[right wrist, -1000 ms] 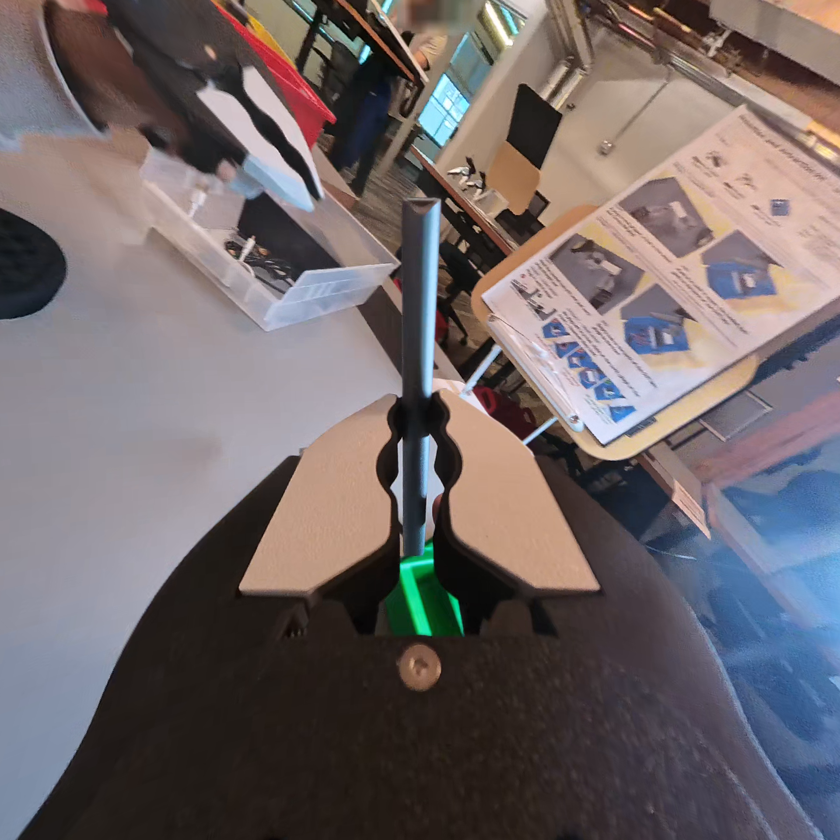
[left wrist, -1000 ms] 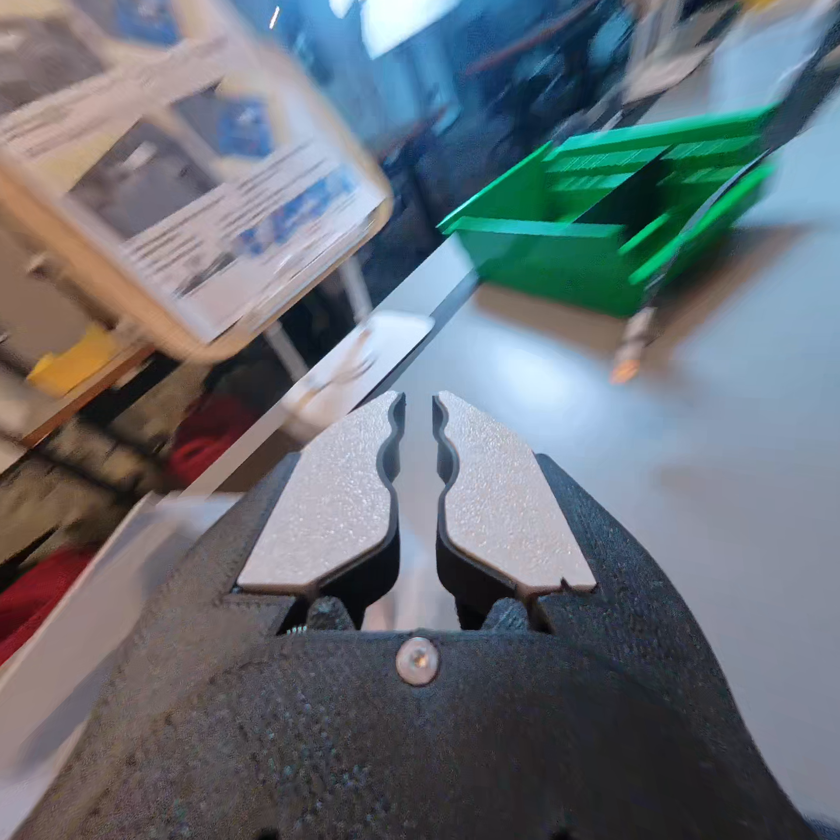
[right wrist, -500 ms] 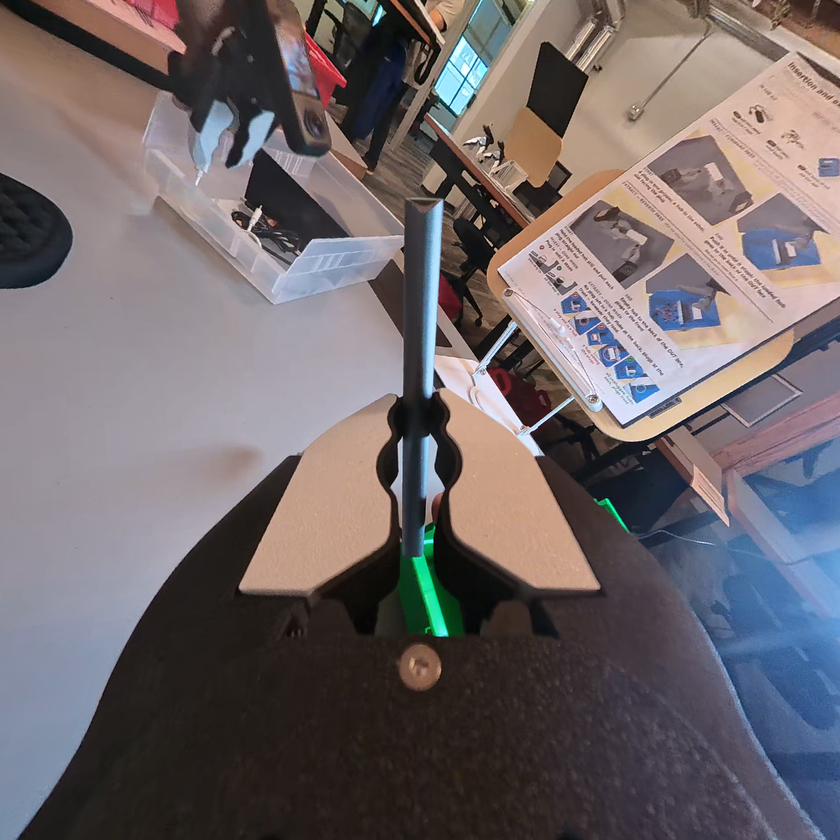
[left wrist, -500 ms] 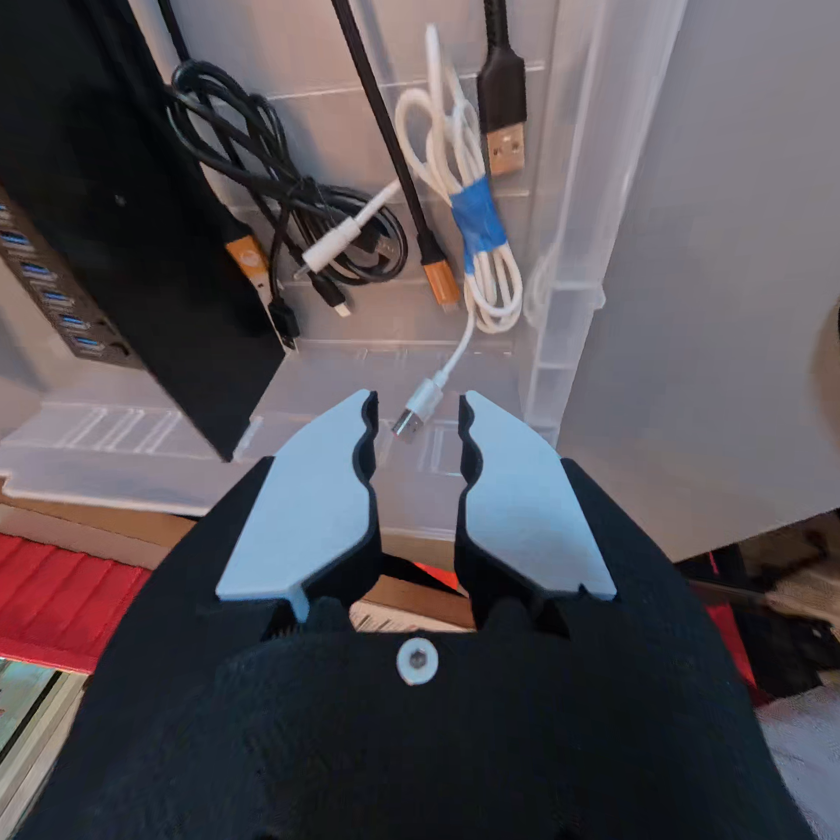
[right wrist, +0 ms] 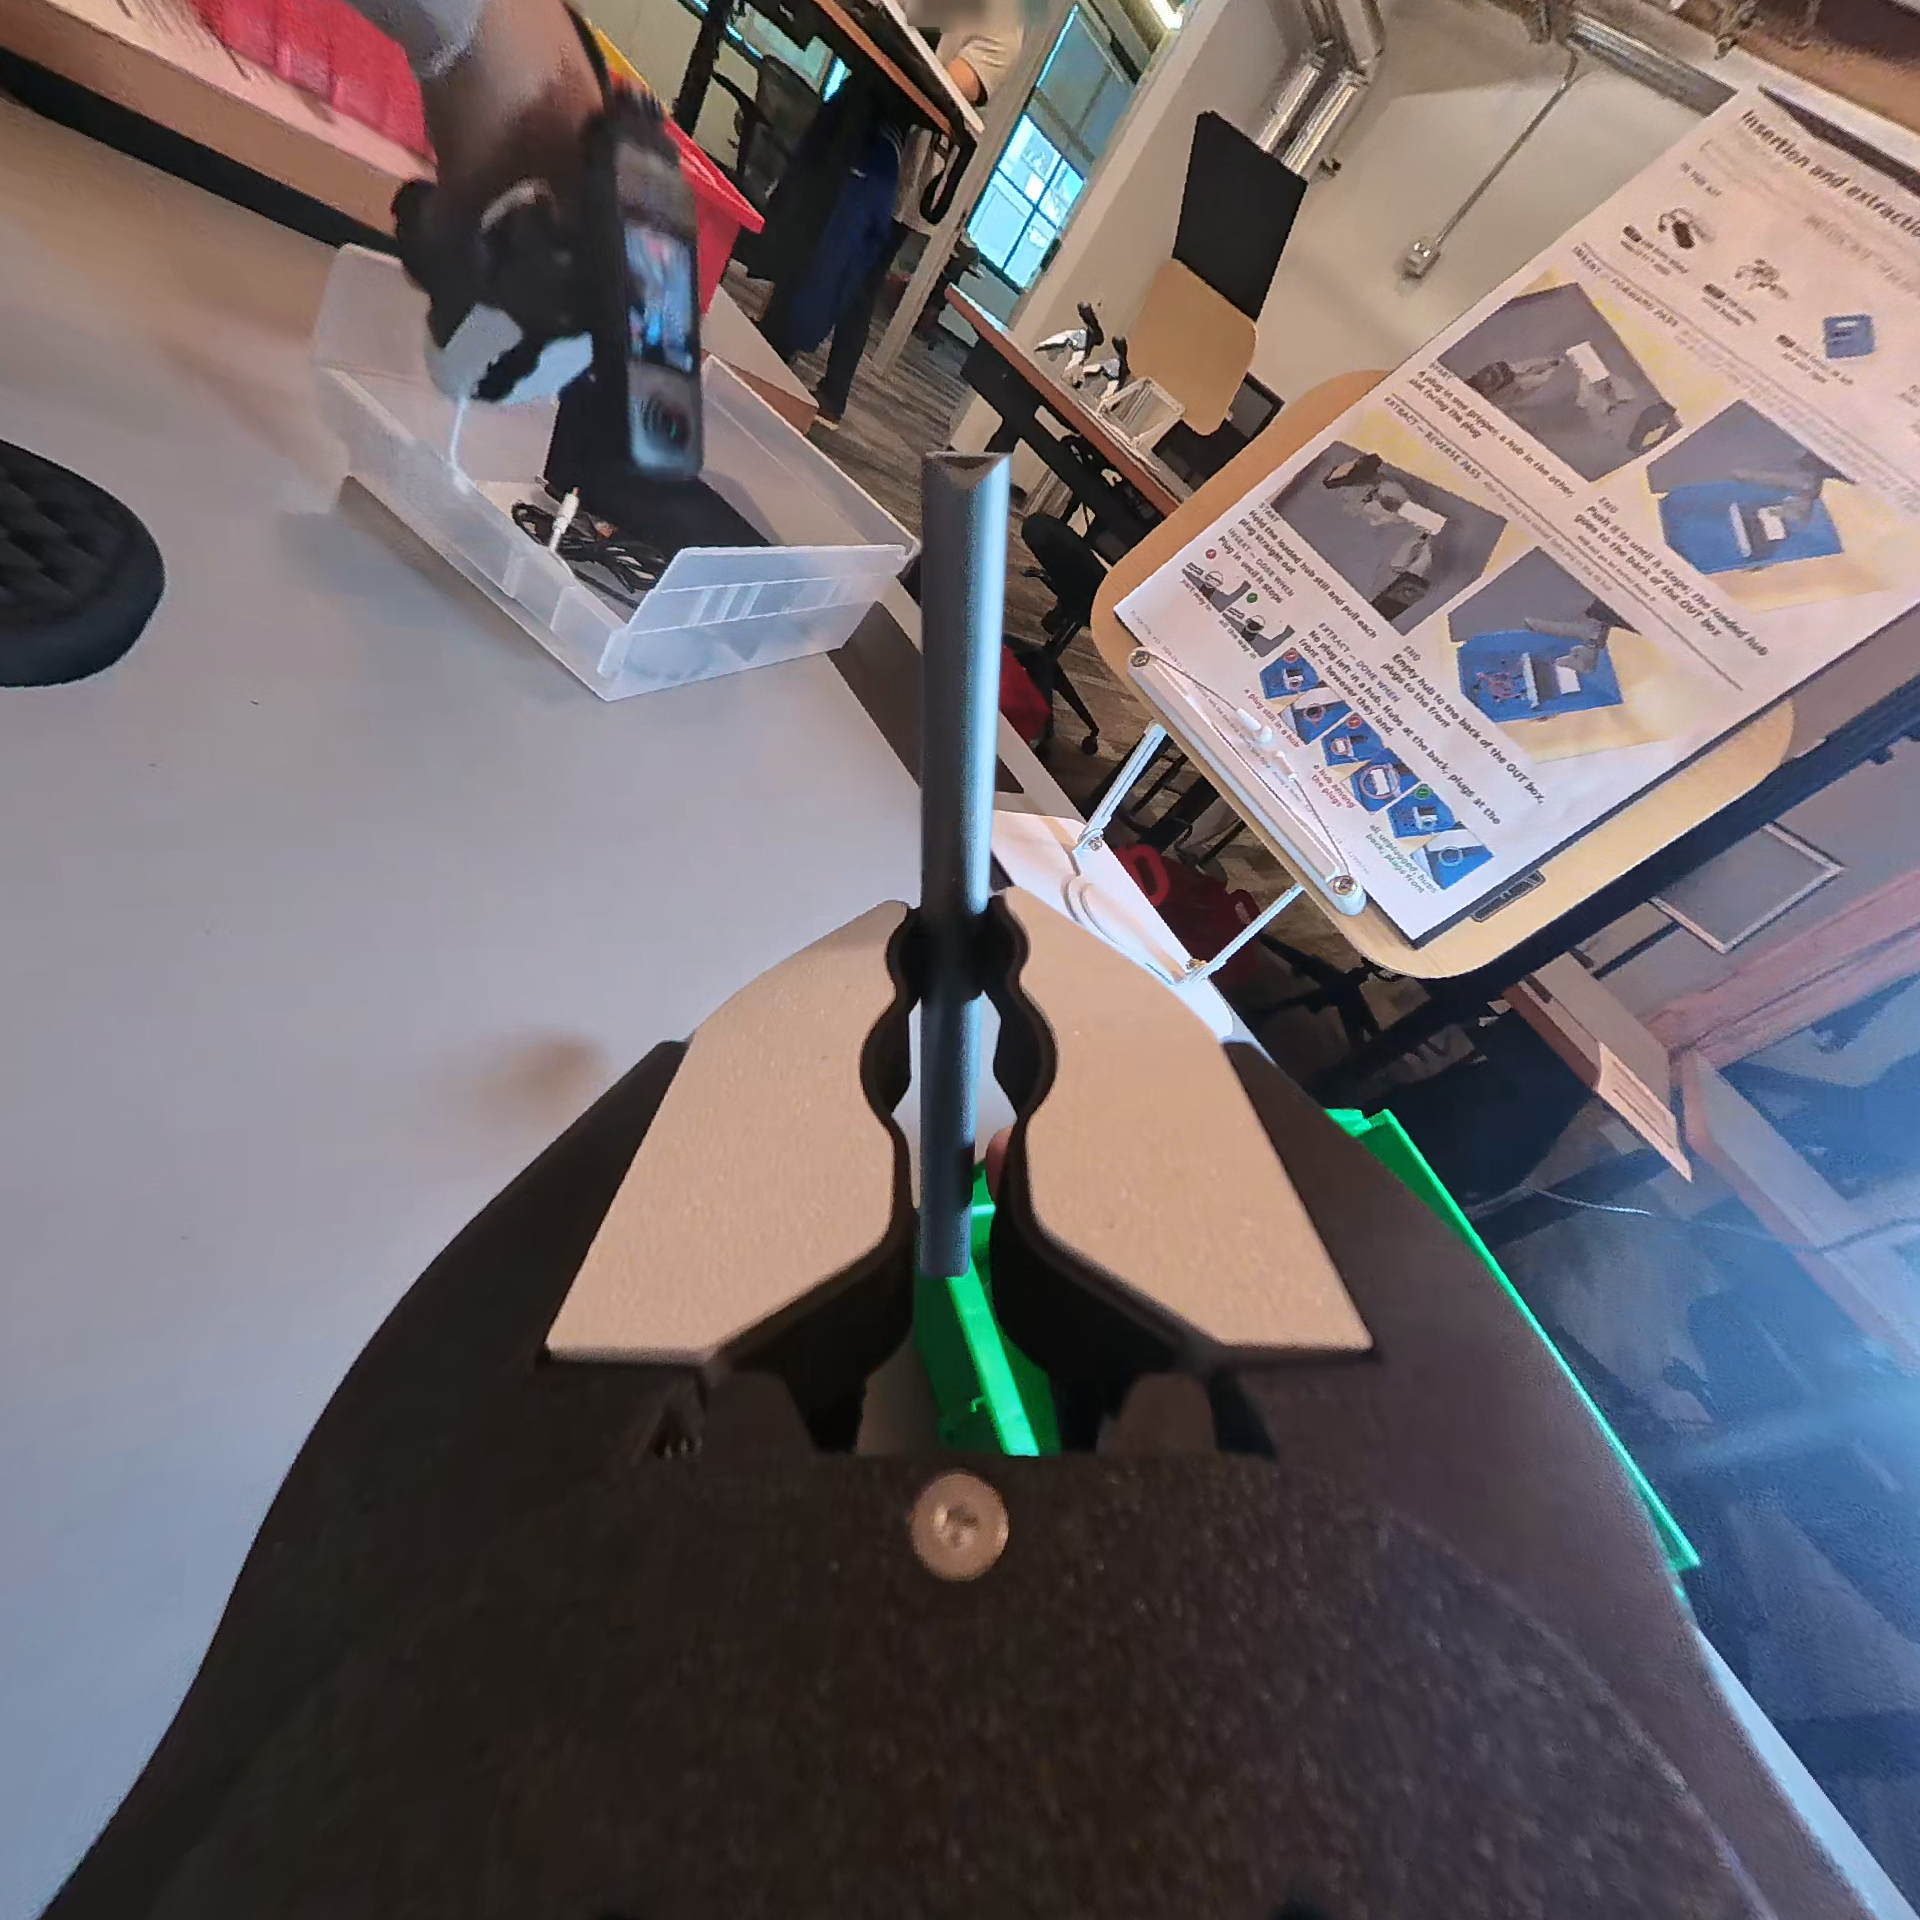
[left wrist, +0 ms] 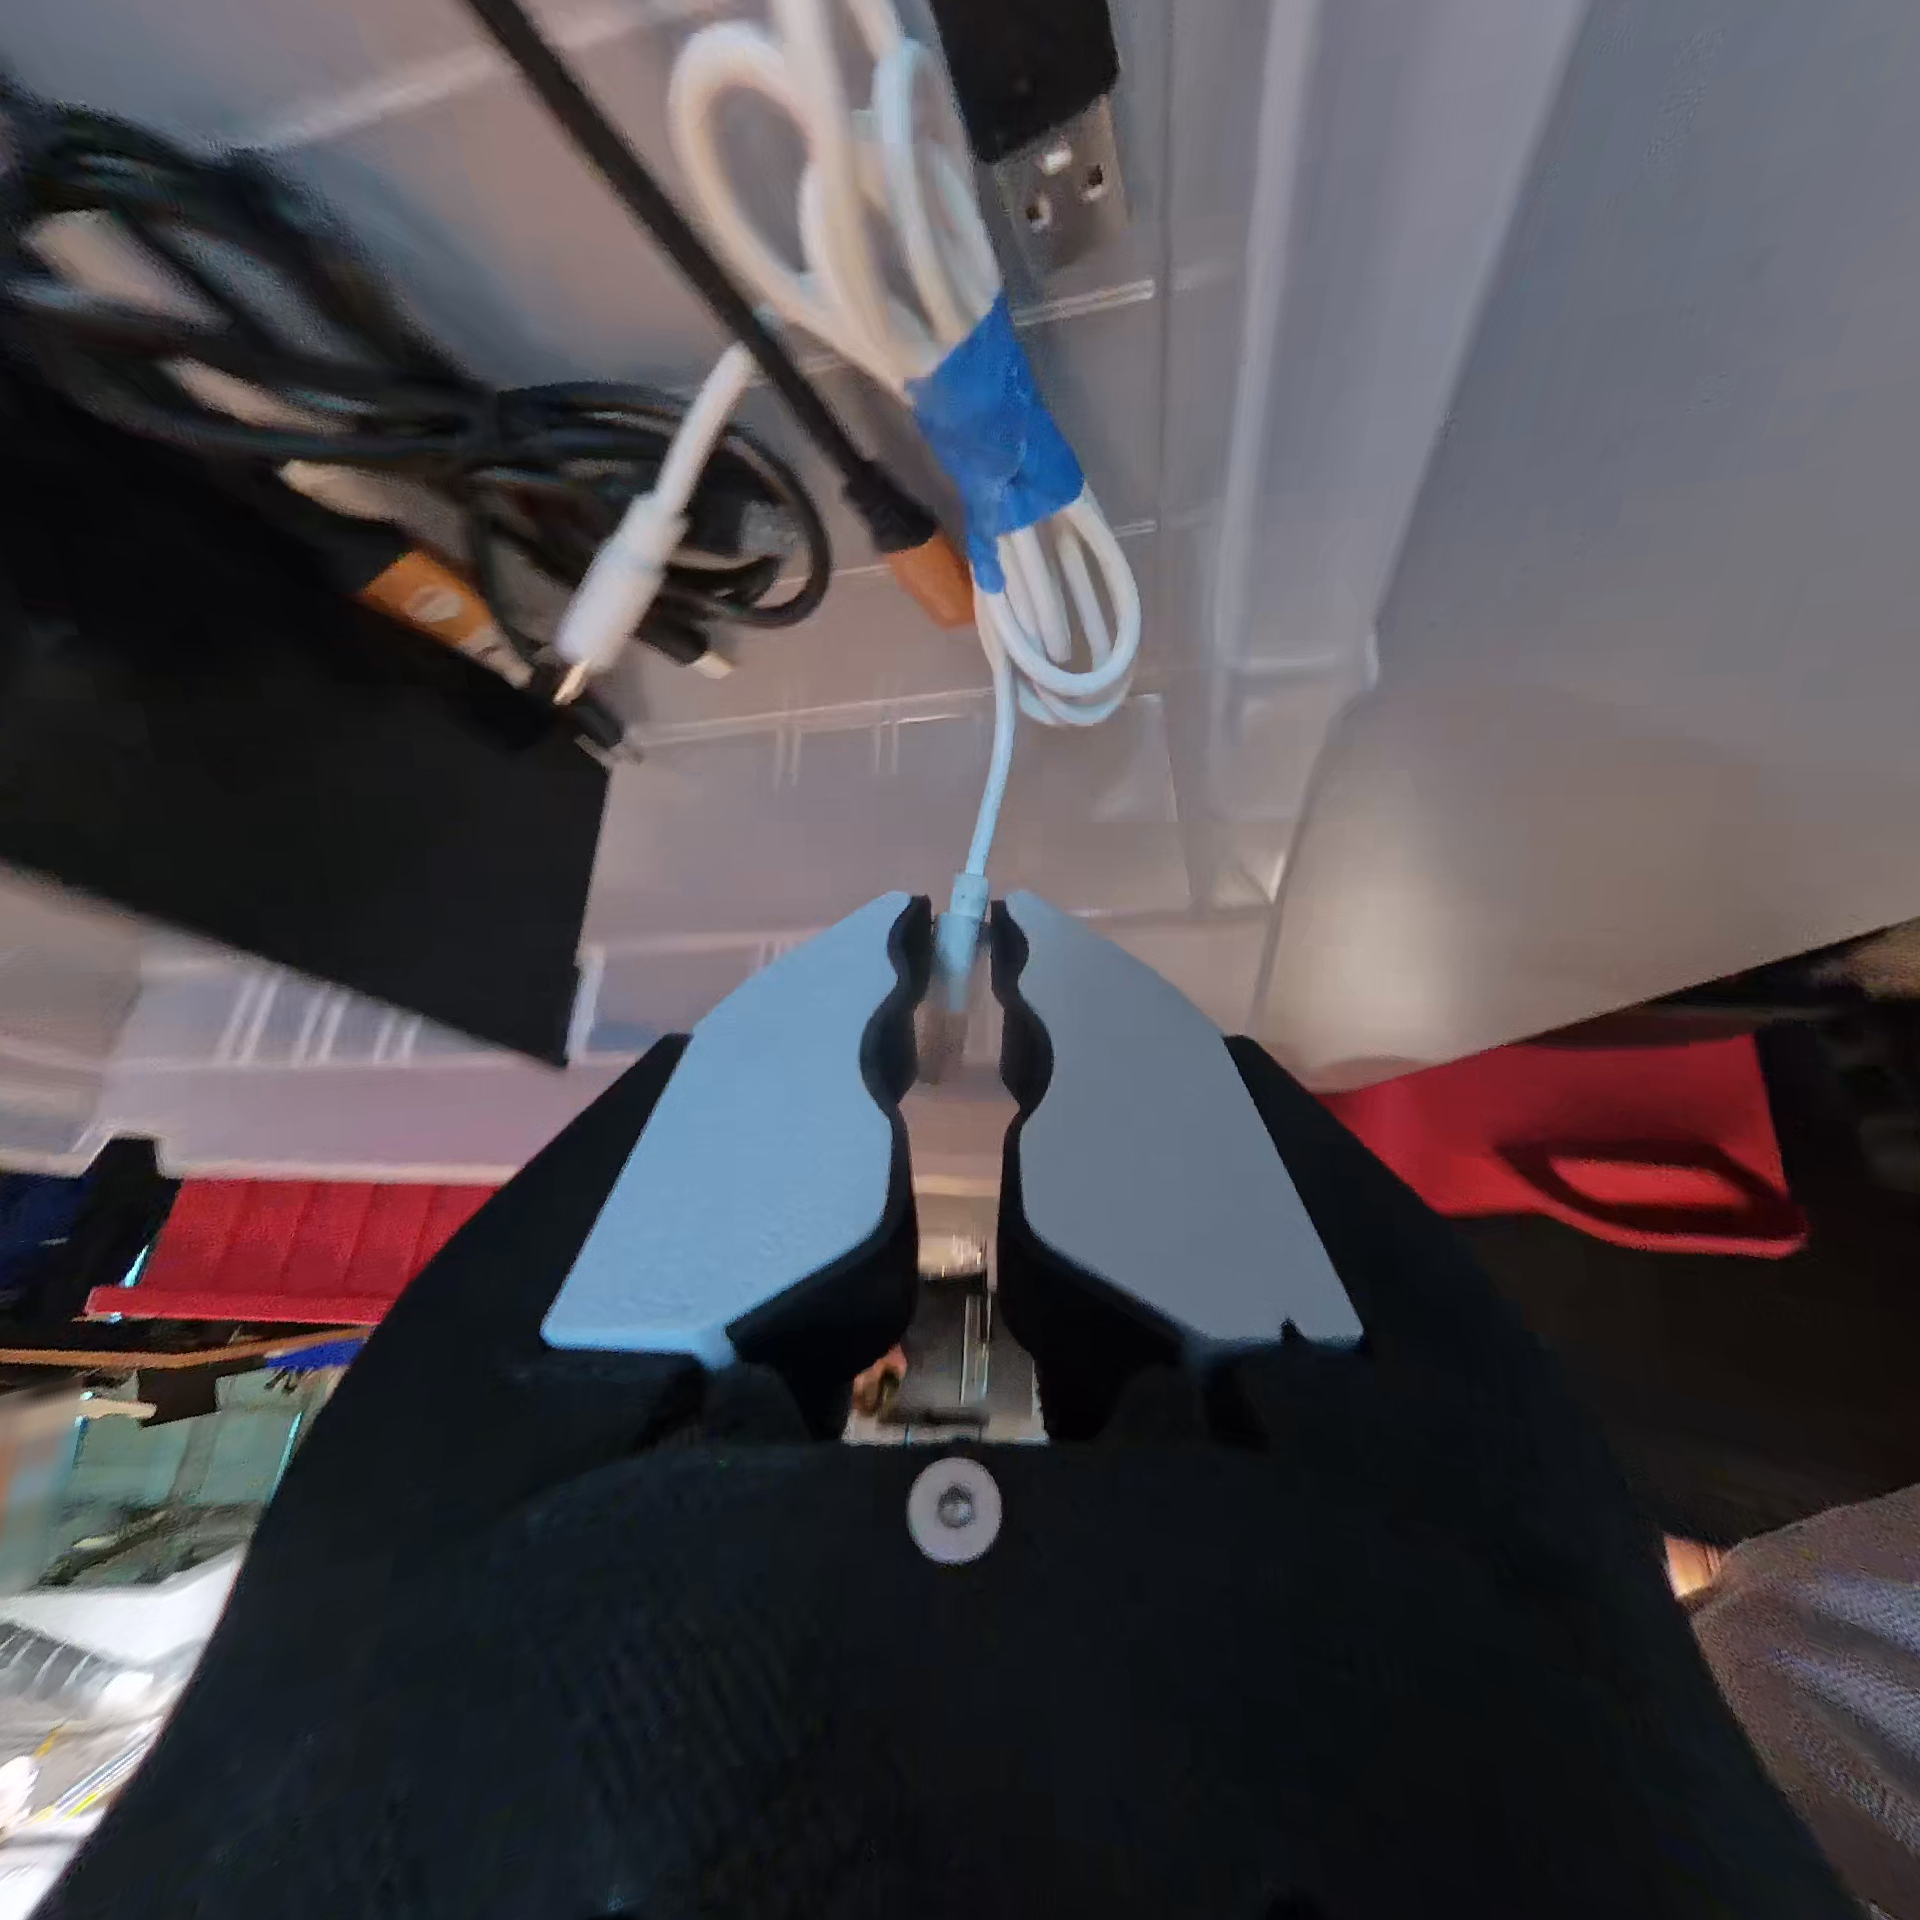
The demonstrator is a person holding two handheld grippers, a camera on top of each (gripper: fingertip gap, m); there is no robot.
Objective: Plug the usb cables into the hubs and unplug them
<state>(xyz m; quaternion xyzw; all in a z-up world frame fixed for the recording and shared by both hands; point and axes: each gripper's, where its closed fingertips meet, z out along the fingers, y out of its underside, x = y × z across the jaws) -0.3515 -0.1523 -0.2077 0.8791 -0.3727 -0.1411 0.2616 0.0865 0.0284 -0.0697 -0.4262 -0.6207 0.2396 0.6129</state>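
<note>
Two tools: both are gripping something.
Left tool: is pinching the silver plug of the coiled white blue-taped cable over the clear plastic tray.
Right tool: is clamping a slim grey hub edge-on above the pale worktop.
Risk: the taped coil is likely dragging neighbouring black cables, twisting the plug.
</note>
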